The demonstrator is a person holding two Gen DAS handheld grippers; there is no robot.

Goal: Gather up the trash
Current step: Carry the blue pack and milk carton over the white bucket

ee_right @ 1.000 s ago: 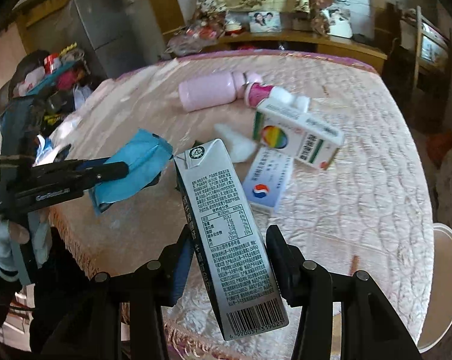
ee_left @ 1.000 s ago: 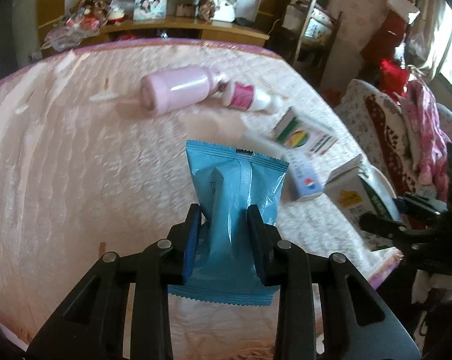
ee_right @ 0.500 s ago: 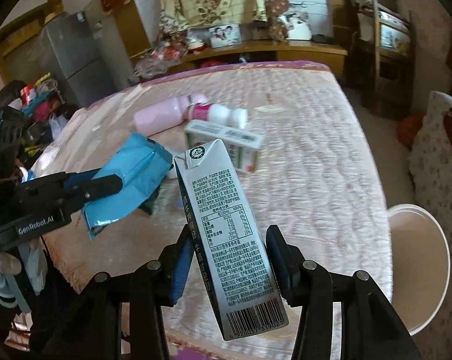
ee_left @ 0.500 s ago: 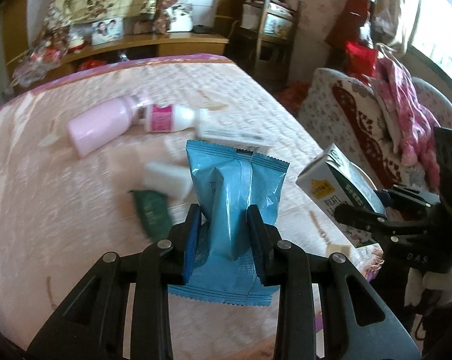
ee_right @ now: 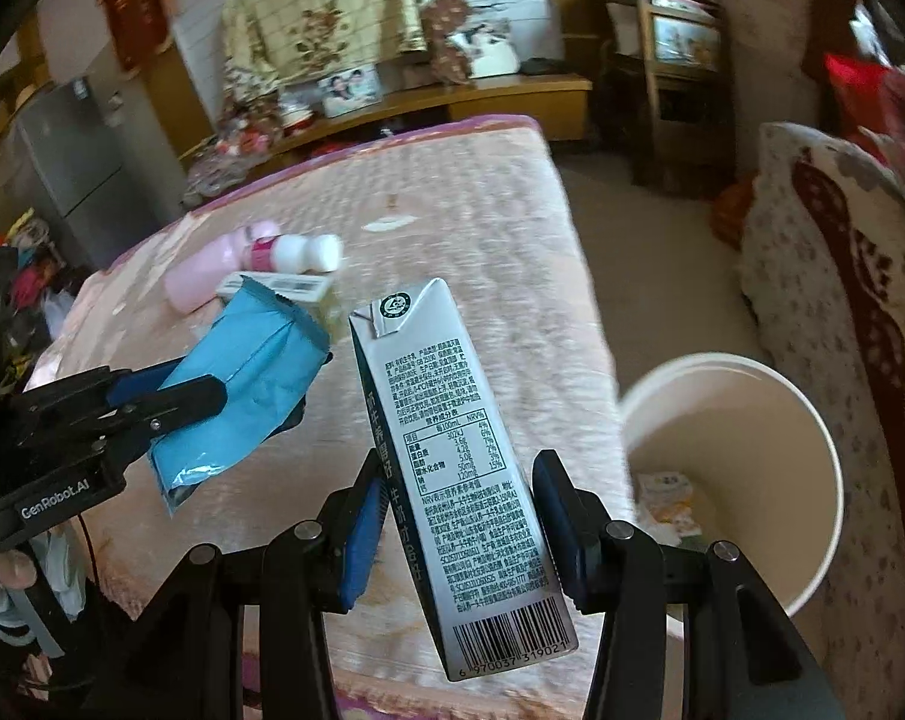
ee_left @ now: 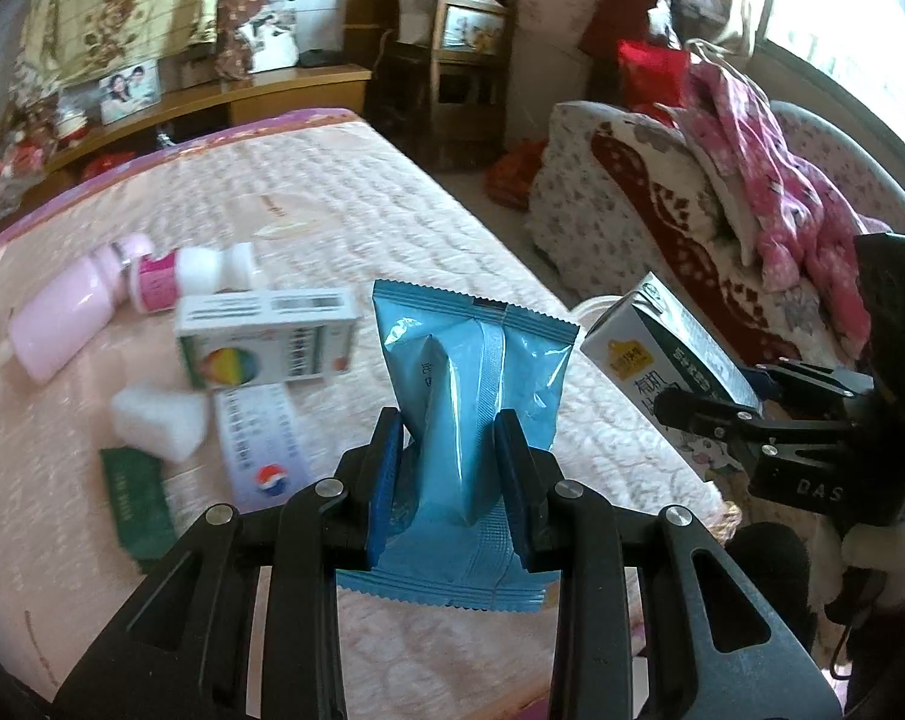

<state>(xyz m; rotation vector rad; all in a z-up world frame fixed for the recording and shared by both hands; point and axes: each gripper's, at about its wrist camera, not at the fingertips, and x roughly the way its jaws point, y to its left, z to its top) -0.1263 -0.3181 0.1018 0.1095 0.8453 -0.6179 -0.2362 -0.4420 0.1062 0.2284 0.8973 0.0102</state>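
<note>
A blue packet (ee_left: 473,396) is clenched by the left gripper (ee_left: 449,480), a milk carton (ee_right: 452,468) by the right gripper (ee_right: 461,516); a white bin (ee_right: 812,396) stands beside the bed (ee_right: 482,228).

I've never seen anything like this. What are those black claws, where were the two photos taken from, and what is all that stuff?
No robot here: a person holds a two-finger claw in each hand, with a camera on each looking along its fingers. One picture is from the left gripper, clamped on a blue wrapper. The other is from the right gripper, clamped on a milk carton. On the pink bedspread lie a pink bottle, a small white bottle, a rainbow-printed box and scraps. Beside the bed stands a white bin.
</note>
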